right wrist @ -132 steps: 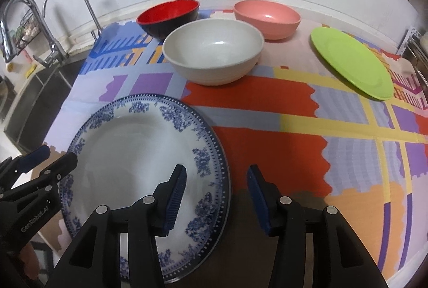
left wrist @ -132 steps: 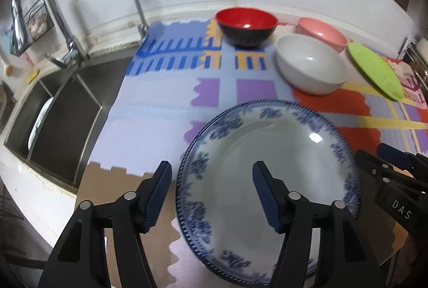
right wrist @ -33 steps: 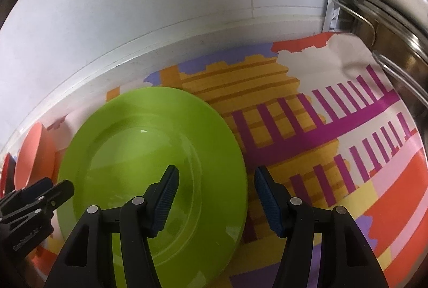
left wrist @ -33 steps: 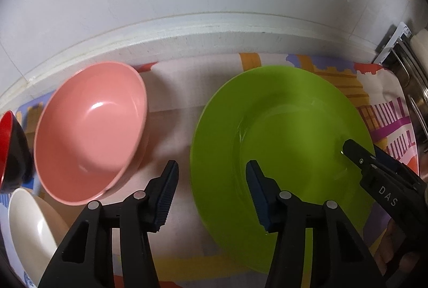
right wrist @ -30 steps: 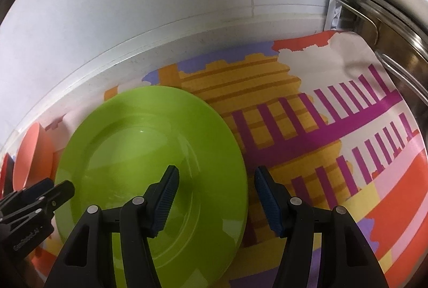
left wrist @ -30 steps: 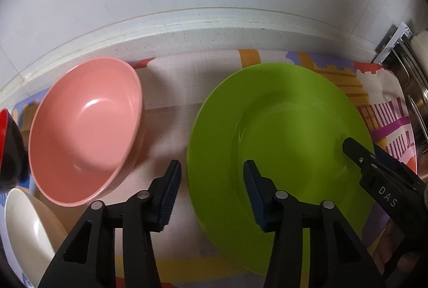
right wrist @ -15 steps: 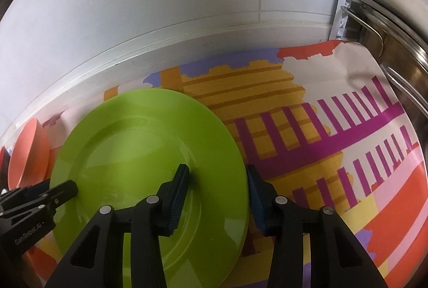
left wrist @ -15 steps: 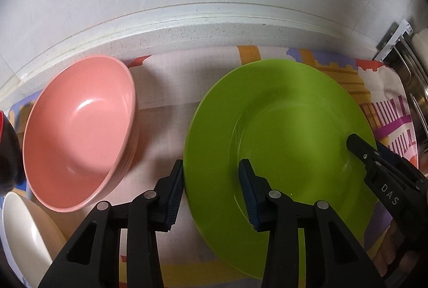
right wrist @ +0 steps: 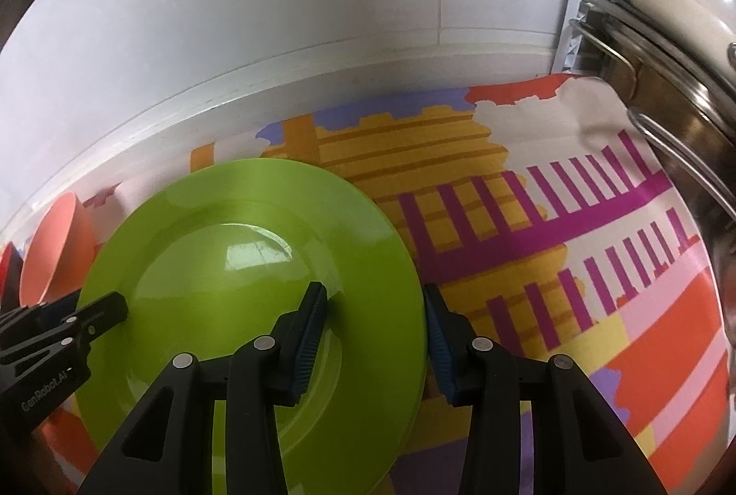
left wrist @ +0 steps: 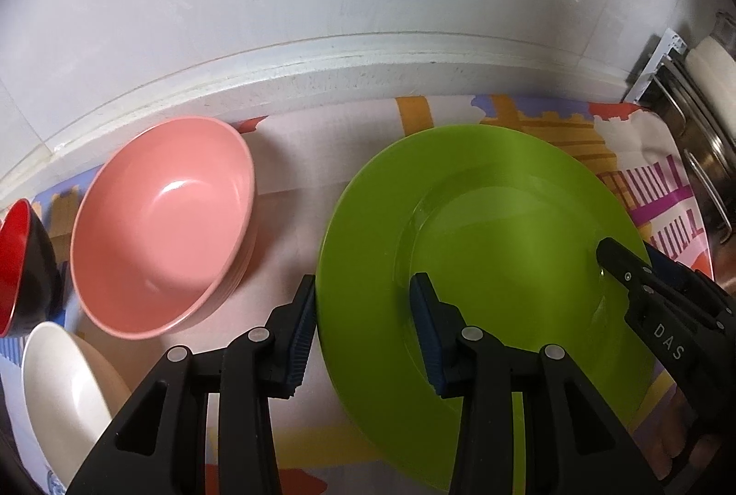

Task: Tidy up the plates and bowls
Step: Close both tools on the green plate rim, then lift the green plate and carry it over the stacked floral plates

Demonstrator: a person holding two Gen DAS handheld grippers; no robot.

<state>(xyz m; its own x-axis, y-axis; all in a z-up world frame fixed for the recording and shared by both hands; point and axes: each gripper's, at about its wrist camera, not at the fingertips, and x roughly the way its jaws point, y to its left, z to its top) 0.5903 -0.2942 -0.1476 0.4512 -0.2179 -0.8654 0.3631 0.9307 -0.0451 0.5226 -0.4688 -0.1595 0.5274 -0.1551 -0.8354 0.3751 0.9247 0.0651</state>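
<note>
1. Left gripper (left wrist: 363, 329): jaws straddle left rim of green plate (left wrist: 483, 274), one pad outside the edge, one on the plate's inner face. Pinching the rim, going by pad contact on both sides.
2. Right gripper (right wrist: 375, 329): same on the right rim of the plate, left pad on the inner face, right pad at the outer edge. Pinching too.
3. Green plate: near back-right corner of the patterned mat (right wrist: 575, 228), close to the back edge by the wall ledge (left wrist: 322, 62). Cannot tell if lifted or flat on the mat.
4. Pink bowl (left wrist: 161, 223): left of the plate, near the mat's back edge, clear gap between them, appears tilted.
5. Red-and-black bowl (left wrist: 23, 265): at far left, only partly in frame.
6. White bowl (left wrist: 64, 398): toward front-left, just in front of the pink bowl.
7. Metal pots (right wrist: 681, 90): past the mat's right edge, stacked against a white rack (right wrist: 579, 12). Contents unreadable.
</note>
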